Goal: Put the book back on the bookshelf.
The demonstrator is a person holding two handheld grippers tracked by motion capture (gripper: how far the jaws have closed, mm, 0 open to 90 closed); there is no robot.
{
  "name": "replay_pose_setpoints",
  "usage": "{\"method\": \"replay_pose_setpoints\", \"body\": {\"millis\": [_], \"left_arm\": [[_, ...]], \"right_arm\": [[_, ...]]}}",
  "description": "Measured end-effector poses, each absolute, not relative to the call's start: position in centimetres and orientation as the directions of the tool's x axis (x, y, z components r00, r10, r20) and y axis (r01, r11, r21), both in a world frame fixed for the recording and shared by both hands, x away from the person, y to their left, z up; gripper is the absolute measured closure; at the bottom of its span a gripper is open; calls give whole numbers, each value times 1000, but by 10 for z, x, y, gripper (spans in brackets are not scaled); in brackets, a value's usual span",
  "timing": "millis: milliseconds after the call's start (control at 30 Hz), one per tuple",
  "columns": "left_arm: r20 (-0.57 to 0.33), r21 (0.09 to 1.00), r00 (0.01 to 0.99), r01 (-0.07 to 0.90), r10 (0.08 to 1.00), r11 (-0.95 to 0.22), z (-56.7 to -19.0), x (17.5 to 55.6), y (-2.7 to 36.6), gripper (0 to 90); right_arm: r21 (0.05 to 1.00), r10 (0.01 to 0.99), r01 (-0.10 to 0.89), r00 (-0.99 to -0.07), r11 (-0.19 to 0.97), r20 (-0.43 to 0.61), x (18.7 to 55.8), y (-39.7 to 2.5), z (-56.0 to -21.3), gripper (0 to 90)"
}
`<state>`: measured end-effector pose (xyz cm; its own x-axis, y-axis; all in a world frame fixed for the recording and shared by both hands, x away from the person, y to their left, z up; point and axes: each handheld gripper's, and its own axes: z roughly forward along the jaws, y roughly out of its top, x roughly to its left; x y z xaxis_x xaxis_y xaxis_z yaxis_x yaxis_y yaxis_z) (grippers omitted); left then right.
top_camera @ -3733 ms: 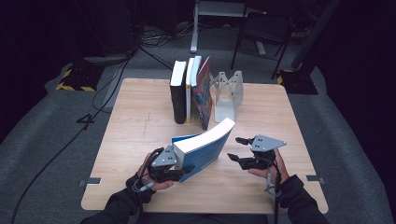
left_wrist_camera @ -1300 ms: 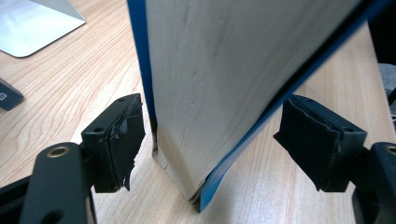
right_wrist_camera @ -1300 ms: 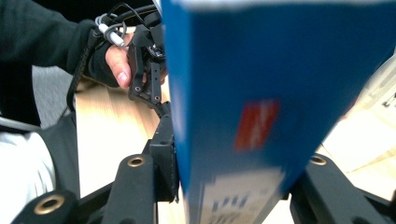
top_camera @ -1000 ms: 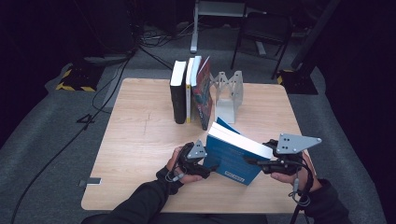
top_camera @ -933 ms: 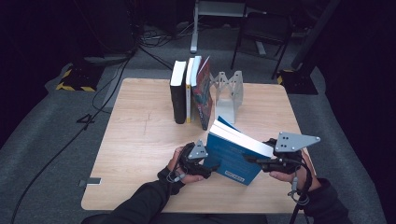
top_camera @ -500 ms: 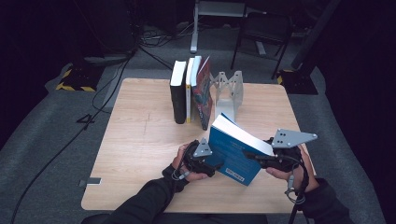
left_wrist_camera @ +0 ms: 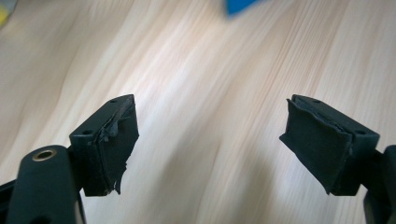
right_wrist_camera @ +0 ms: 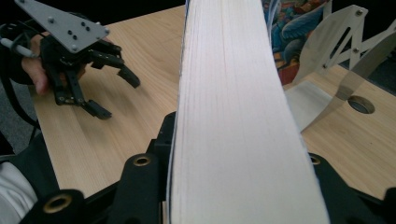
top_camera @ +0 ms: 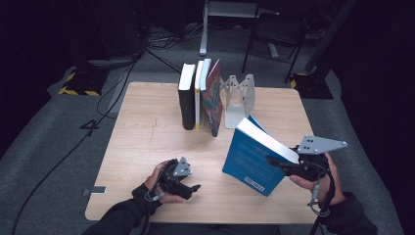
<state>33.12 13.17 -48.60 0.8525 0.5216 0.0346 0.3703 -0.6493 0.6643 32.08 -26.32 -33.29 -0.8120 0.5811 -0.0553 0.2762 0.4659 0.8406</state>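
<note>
Right gripper view alone shows jaws clamping the blue book point(right_wrist_camera: 233, 116).

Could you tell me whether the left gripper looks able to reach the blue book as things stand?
Probably yes. The left gripper is open and holds nothing, and bare table lies between it and the blue book, which the right gripper holds upright nearby.

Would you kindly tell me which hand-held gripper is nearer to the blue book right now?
Right. The right hand-held gripper is clamped on the blue book at its page edge, holding it upright. The left hand-held gripper is open and apart from the book, low over the table.
</note>
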Motion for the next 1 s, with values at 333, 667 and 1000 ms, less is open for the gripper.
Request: {"method": "replay_pose_setpoints", "body": {"millis": [333,667,1000], "left_arm": [[34,640,815,427,578,-639,-497,323,156,173],[-16,686,812,434,584,-584,-505,328,162,138],[-13,685,813,431,582,-588,-505,329,162,136]], "right_arm": [[831,582,290,-812,475,-49,323,-269,-330,604],[807,594,311,-802,503,-60,336,-260,-310,606],[757,622,323,-770,568,-138,359,-243,-284,606]]}}
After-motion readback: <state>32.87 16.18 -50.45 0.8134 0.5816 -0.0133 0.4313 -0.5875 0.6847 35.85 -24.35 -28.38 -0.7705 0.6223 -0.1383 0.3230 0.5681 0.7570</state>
